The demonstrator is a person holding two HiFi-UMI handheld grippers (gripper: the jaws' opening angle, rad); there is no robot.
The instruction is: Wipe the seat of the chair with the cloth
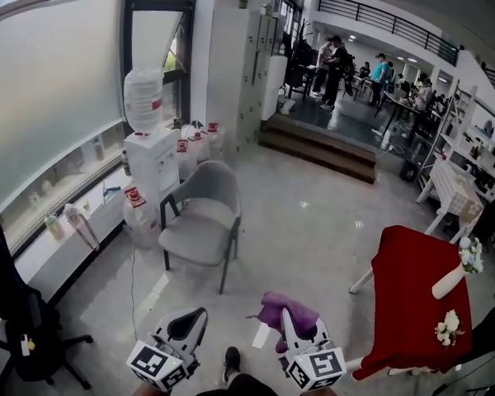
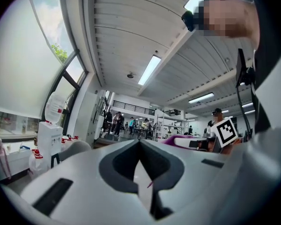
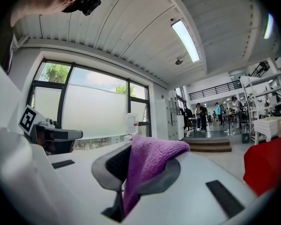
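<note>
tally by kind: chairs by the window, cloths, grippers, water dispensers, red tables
chairs: 2 (grey armchair, black office chair)
purple cloth: 1
grippers: 2 (left gripper, right gripper)
water dispenser: 1
red-covered table: 1
total: 7

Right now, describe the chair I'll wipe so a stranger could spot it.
Find the frosted window on the left, then the white water dispenser before it. The chair stands just right of that dispenser: pale grey shell, thin dark legs, unlike the black wheeled office chair.
</note>
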